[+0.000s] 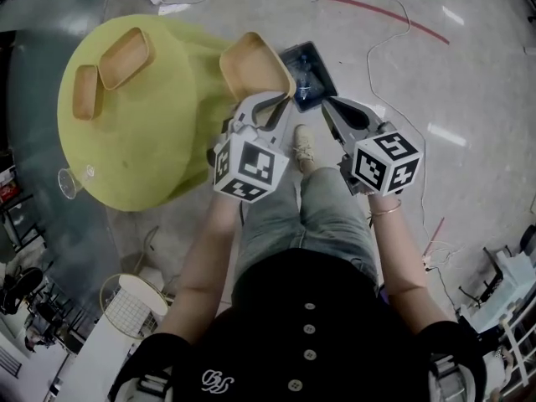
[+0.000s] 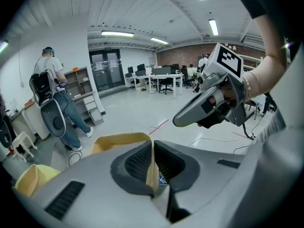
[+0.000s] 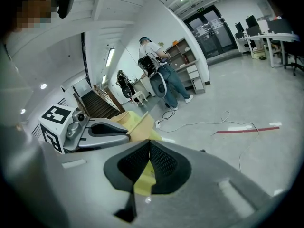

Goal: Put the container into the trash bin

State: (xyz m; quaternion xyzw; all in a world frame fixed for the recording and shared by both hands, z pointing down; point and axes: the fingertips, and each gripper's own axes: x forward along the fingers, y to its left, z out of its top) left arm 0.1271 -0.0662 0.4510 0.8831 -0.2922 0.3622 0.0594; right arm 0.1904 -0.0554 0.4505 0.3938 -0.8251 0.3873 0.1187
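Head view: our left gripper (image 1: 280, 99) holds the container (image 1: 251, 65) at the edge of the trash bin (image 1: 311, 72), beside the yellow surface (image 1: 142, 141).
Left gripper view: our fingers (image 2: 137, 163) pinch the container wall.
Right gripper view: the fingers of our right gripper (image 3: 149, 145) press together, empty.

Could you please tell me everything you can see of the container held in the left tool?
The container is a shallow, tan, rounded-rectangular tray, seemingly moulded fibre, and looks empty. The left tool pinches its thin rim between its jaws, holding it off the yellow table, open side up, beside the dark trash bin.
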